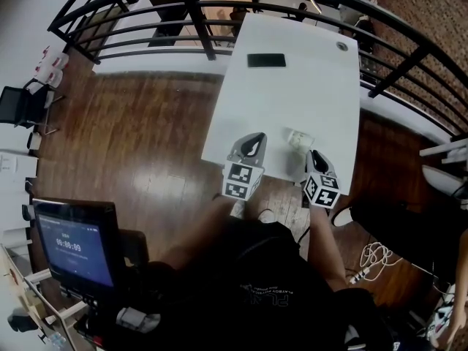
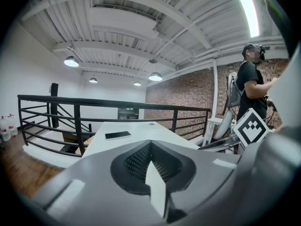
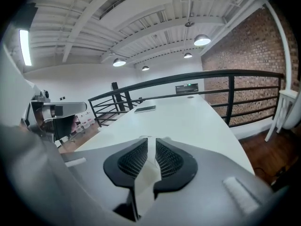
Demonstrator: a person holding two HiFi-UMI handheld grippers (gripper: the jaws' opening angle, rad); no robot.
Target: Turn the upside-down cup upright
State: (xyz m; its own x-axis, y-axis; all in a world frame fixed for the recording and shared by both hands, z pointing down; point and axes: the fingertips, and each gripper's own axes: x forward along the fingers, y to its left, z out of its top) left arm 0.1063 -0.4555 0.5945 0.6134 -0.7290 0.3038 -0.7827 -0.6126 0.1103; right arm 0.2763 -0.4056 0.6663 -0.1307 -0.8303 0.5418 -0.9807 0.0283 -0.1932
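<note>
Now cup [image 1: 299,138] stands axis vertical on table [image 1: 292,86]; right gripper [image 1: 315,154] narrowly parted; left gripper [image 1: 257,139] closed.

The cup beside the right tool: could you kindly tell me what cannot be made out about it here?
- Head view: the cup is small and pale against the white table; upright or upside-down cannot be told.
- Right gripper view: the right tool hides it with its own body; only a pale sliver, perhaps the cup, shows between the parted jaws.
- Left gripper view: the left tool covers the near table, so the cup is unseen.
</note>
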